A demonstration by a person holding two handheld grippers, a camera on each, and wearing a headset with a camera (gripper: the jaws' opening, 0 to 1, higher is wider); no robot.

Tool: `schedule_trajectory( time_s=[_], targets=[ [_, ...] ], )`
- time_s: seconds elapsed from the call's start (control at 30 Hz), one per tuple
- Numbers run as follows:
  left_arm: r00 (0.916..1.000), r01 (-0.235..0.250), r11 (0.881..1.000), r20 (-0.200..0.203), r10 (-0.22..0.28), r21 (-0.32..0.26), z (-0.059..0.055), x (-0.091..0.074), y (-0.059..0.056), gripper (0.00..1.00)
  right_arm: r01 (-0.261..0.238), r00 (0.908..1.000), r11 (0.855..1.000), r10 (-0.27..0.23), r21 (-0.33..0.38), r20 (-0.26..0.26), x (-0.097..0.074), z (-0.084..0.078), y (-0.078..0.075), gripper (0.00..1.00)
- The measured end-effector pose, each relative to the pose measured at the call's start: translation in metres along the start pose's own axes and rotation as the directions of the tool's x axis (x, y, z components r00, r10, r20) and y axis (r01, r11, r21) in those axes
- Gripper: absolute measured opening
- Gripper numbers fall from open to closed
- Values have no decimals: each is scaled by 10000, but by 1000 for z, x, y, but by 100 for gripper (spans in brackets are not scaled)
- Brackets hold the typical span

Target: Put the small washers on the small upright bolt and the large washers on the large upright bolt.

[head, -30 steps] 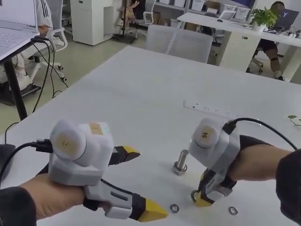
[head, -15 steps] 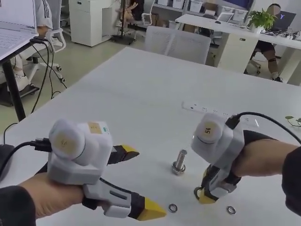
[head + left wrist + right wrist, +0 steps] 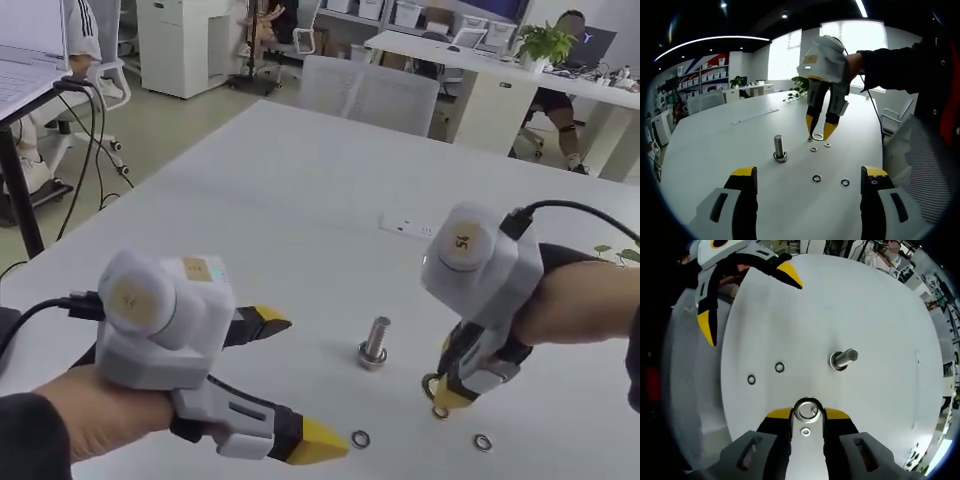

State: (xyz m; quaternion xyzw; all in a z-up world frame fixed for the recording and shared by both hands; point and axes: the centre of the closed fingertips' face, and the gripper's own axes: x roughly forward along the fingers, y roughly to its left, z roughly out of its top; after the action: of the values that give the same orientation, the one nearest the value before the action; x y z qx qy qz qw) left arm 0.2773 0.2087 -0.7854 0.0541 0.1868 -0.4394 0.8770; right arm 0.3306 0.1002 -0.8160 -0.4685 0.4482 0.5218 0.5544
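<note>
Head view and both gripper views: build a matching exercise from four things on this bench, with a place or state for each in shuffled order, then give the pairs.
Things
1. bolt
2. large washer
3. left gripper
4. small washer nearest the left gripper

Places or states
A. open, holding nothing
B. lying flat on the table
C. standing upright on the table
D. clamped in the right gripper

Pairs: 1-C, 2-D, 3-A, 4-B

Left gripper (image 3: 290, 380) at seven o'clock, jaws wide apart; right gripper (image 3: 440, 397) at five o'clock, pinching a large washer (image 3: 807, 410).
</note>
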Motion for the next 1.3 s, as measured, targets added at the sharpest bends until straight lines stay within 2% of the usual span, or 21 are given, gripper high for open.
schedule_trajectory(
  time_s=[0.2,0.53,0.67,1.0,1.3],
  targets=[
    [10000,16,10000,37,-17,6,1,0,0,85,211,9998,9997,-211,-150,5,-14,6,-8,24],
    [10000,-26,10000,88,26,-9,2,-1,1,85,539,9984,9970,-528,-560,213,-36,30,-23,24],
    [9999,-53,10000,94,53,-30,2,-1,2,85,633,9978,9952,-614,-745,268,-40,38,-27,24],
    [9998,-173,9997,120,175,-158,0,-4,7,85,671,9975,9905,-642,-1197,282,-41,58,-38,24],
    [9990,-412,9985,165,418,-367,-6,-9,13,85,486,9988,9883,-468,-1449,157,-29,68,-44,24]
  ],
)
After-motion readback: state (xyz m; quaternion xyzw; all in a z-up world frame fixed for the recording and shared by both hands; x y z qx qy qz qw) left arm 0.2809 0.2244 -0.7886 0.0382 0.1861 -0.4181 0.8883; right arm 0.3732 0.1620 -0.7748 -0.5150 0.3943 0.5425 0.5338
